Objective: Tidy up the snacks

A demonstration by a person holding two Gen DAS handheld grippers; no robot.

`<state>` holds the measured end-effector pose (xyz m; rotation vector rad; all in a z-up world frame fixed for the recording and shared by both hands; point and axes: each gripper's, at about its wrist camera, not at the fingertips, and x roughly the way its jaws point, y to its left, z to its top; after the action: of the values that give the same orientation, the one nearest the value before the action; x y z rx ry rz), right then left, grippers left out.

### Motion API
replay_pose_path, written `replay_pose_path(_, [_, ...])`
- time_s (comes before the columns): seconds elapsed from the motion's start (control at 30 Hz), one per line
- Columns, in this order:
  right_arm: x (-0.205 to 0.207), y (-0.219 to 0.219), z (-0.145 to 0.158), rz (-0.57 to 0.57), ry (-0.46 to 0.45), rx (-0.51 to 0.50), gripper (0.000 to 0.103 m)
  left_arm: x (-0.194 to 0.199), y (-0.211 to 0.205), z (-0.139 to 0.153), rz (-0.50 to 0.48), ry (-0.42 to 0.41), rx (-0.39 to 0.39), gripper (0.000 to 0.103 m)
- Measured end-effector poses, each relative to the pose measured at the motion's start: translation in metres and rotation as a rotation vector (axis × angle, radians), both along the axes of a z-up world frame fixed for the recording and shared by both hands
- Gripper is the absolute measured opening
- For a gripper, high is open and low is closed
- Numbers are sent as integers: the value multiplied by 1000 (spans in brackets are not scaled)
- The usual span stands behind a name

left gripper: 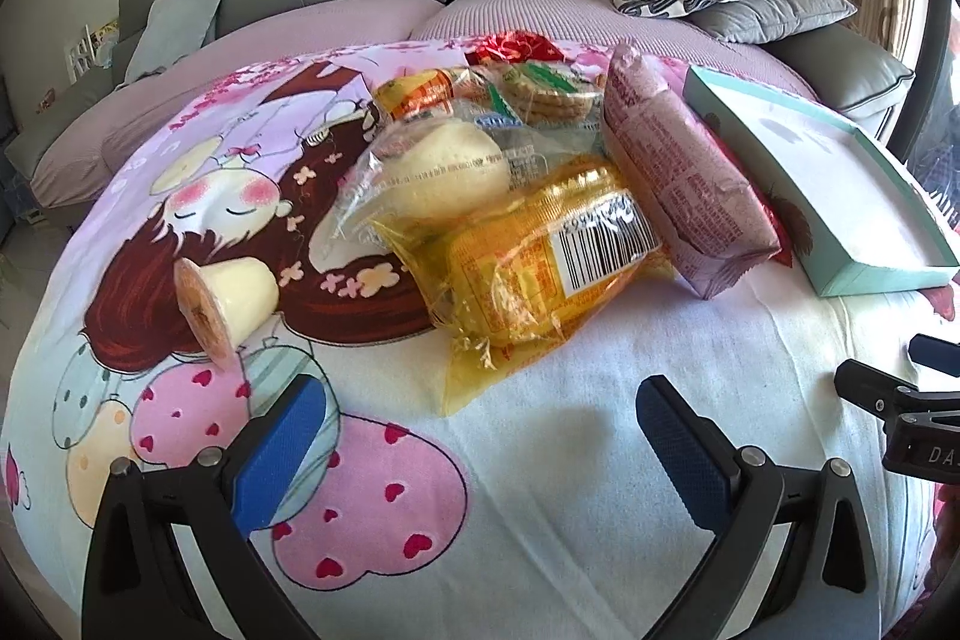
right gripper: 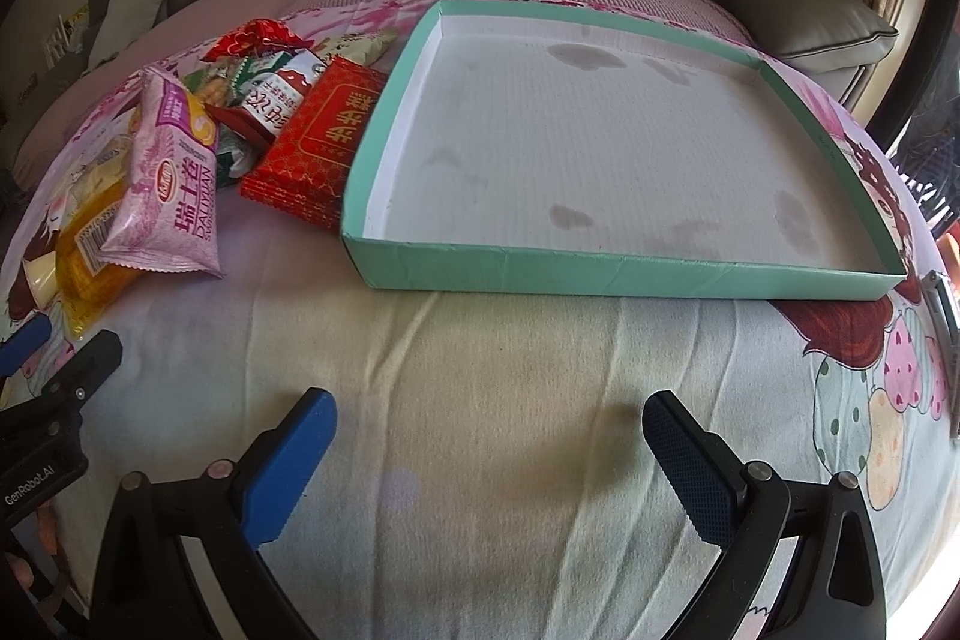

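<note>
Teal tray (right gripper: 600,274) bare; snack pile (left gripper: 510,196) beside left edge; both grippers wide

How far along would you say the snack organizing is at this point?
Nothing looks done: the teal box holds no snacks. Nothing is in hand; the left gripper and right gripper are open. The whole snack pile and the pudding cup remain.

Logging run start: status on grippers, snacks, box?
Left gripper open, right gripper open, both empty. Snacks piled beside box; box empty. Nothing in the way.
</note>
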<state>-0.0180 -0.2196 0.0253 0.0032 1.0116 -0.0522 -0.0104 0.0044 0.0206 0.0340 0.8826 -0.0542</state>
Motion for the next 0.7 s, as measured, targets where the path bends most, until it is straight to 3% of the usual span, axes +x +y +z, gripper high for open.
replay_pose_path(0.2, [-1,20,37,90,-175,49,103,-1,31,33,57,-62,-56,103])
replay_pose_path(0.37, [7,50,60,188,-239,97,102,7,64,44,127,-36,-51,103])
replay_pose_path(0.53, [26,76,64,258,-218,139,88,21,92,40,173,12,-43,99])
replay_pose_path(0.67, [40,91,59,310,-187,163,75,31,105,30,201,57,-79,98])
replay_pose_path(0.7, [44,95,56,318,-176,157,73,33,107,27,205,65,-91,93])
